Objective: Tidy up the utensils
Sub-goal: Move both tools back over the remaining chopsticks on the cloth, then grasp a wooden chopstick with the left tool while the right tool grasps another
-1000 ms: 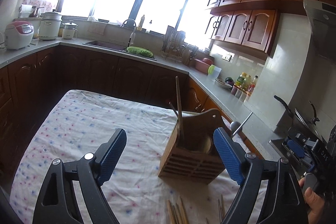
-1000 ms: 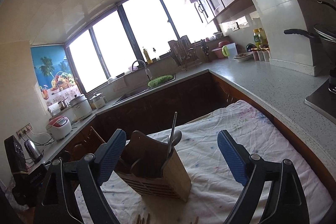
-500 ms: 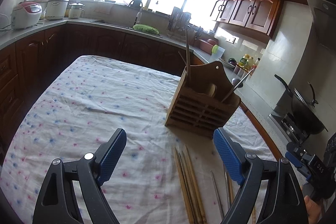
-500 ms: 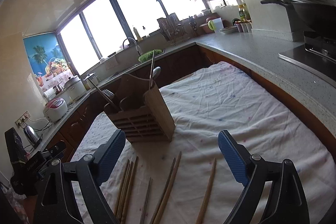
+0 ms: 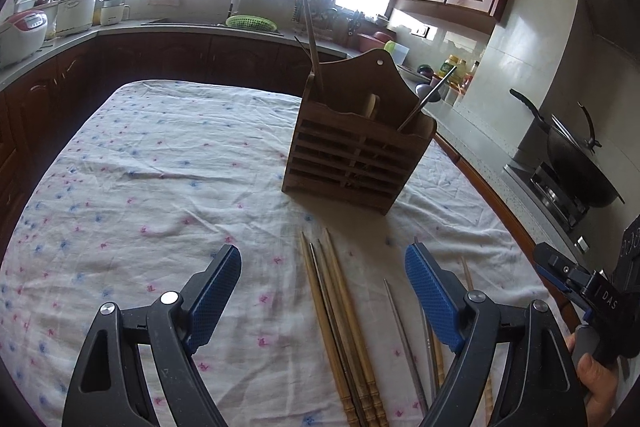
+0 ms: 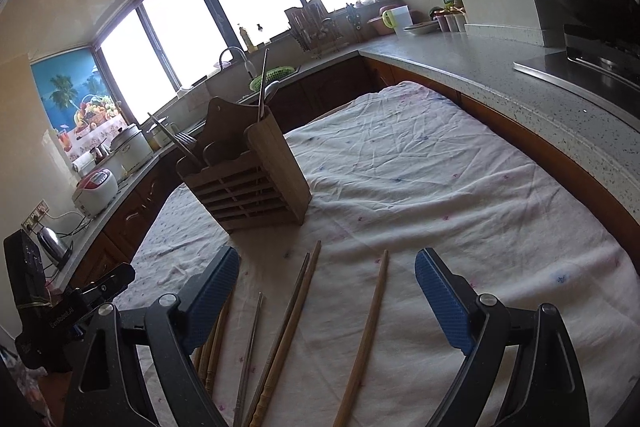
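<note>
A wooden slatted utensil holder (image 5: 356,151) stands upright on the cloth-covered table; it also shows in the right wrist view (image 6: 252,179). It holds a chopstick, a wooden spoon and a metal utensil. Several wooden chopsticks (image 5: 340,315) and thin metal ones (image 5: 404,339) lie loose on the cloth in front of it, also in the right wrist view (image 6: 288,331). One lone wooden chopstick (image 6: 366,339) lies between the right gripper's fingers. My left gripper (image 5: 324,303) is open and empty above the chopsticks. My right gripper (image 6: 328,307) is open and empty above them too.
The table has a white floral cloth (image 5: 160,187). Counters surround it: rice cookers (image 5: 24,31) at left, a sink (image 5: 224,23) at the back, a wok on the stove (image 5: 576,163) at right. The other gripper shows at the right edge (image 5: 592,299).
Both grippers have pulled back and tilted down. The holder now sits farther off and the loose chopsticks on the cloth have come fully into view. Both stay open.
</note>
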